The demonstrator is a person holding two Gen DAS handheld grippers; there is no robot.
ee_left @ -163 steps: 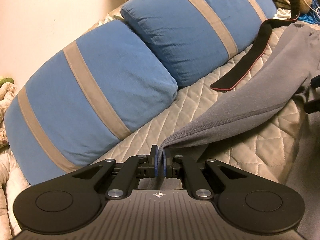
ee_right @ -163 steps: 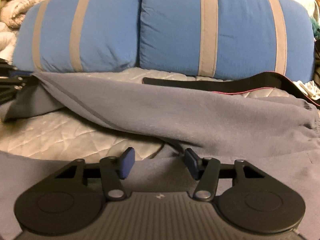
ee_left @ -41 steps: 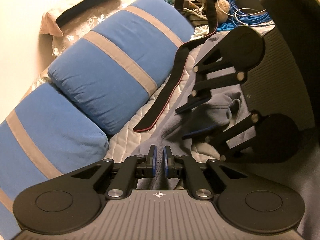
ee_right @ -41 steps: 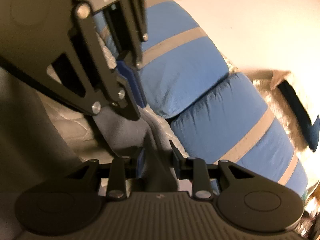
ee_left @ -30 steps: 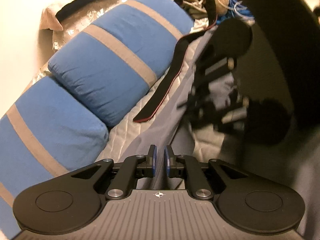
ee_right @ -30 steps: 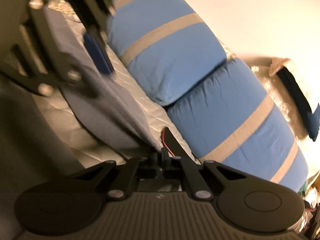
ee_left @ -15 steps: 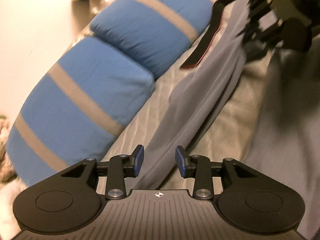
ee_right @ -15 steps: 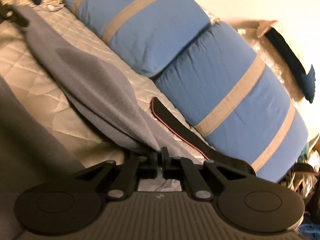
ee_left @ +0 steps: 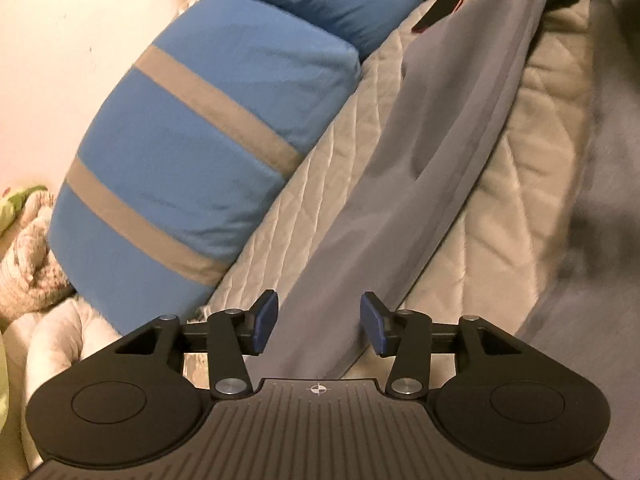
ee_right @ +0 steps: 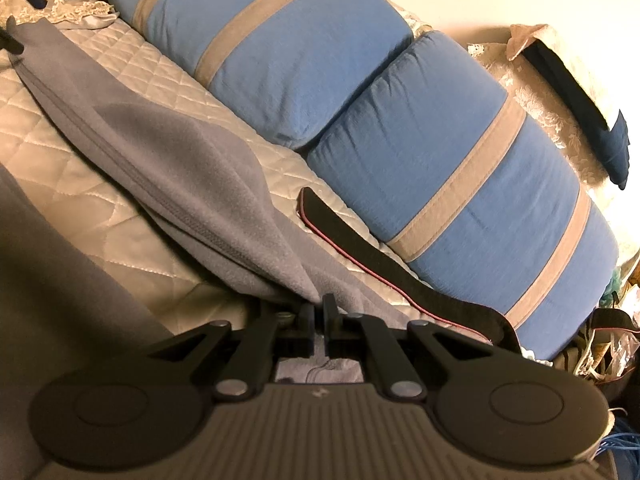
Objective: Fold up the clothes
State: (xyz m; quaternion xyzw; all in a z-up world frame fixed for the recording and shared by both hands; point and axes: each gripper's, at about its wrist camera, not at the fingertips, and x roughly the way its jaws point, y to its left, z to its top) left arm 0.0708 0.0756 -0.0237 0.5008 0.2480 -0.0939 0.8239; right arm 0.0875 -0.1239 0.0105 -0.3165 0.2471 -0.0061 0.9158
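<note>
Bed (ee_left: 332,184) under me carries two blue pillows (ee_right: 460,168) along the wall and the grey garment (ee_left: 436,152) stretched in a long strip across the quilt. My right gripper (ee_right: 319,312) has its fingers clenched on one garment end. My left gripper (ee_left: 319,322) has just been opening, fingers released, cloth lying loose between them.

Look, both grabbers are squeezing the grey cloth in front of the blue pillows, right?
Not both. The left wrist view shows the left gripper open, the grey cloth loose between its pads. Only the right gripper squeezes it, in front of the blue pillows.
</note>
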